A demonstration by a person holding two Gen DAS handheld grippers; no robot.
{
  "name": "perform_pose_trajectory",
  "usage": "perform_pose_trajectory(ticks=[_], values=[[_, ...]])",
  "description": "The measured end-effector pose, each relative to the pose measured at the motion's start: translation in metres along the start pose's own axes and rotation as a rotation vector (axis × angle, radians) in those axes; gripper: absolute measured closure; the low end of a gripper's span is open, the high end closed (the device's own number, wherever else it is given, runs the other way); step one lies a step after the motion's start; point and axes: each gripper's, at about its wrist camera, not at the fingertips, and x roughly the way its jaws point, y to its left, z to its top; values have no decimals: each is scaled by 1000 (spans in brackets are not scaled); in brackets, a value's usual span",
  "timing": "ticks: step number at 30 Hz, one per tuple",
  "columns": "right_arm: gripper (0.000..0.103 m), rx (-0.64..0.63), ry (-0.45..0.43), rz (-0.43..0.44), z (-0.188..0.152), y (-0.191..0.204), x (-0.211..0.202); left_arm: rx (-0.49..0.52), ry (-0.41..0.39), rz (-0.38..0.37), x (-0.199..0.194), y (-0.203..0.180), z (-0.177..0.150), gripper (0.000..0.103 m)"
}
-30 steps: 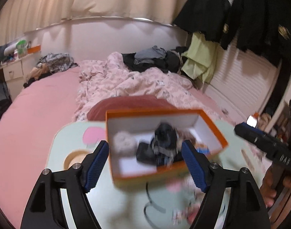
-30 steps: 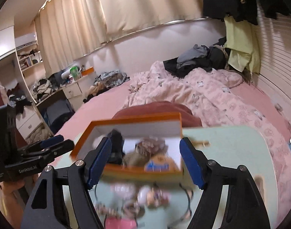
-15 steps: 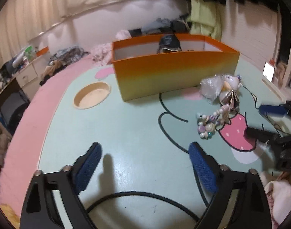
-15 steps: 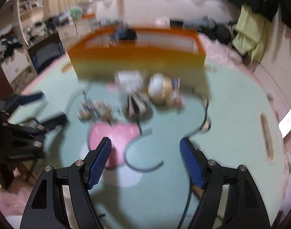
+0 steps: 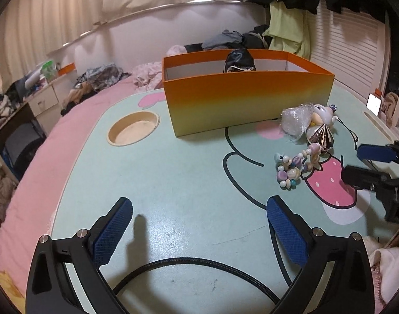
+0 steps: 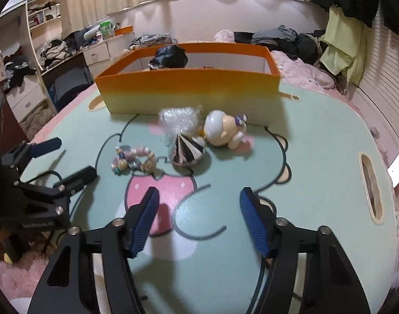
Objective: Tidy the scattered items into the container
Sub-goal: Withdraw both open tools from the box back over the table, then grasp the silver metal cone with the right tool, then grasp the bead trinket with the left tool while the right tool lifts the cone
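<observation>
A mint cartoon-print counter [image 5: 173, 178] stands over a pink bed [image 5: 76, 120]; clothes [image 6: 285, 36] lie piled behind.

We see a smooth matt cardboard box [image 6: 189, 93], shiny plastic beads [image 6: 132, 160], crinkly clear wrap [image 6: 179, 120], and bumpy blue gripper pads [image 6: 144, 222].

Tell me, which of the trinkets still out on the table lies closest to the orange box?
The crinkly clear plastic bag. It lies just in front of the orange box, with the little white doll beside it; the striped ornament and bead bracelet lie farther out.
</observation>
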Motion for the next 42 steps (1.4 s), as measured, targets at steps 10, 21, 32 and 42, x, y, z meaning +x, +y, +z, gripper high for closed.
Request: perform_pose_trajectory(ticks=[10, 21, 32, 42], values=[[50, 45, -22, 52, 30, -2, 18, 1, -1, 1, -1, -1, 0, 1], [76, 165, -94, 220, 23, -29, -3, 1, 1, -4, -2, -3, 0, 1], [76, 260, -119, 224, 3, -60, -23, 60, -17, -189, -27, -40, 22, 1], [76, 234, -115, 217, 2, -53, -24, 77, 87, -293, 3, -64, 36, 77]])
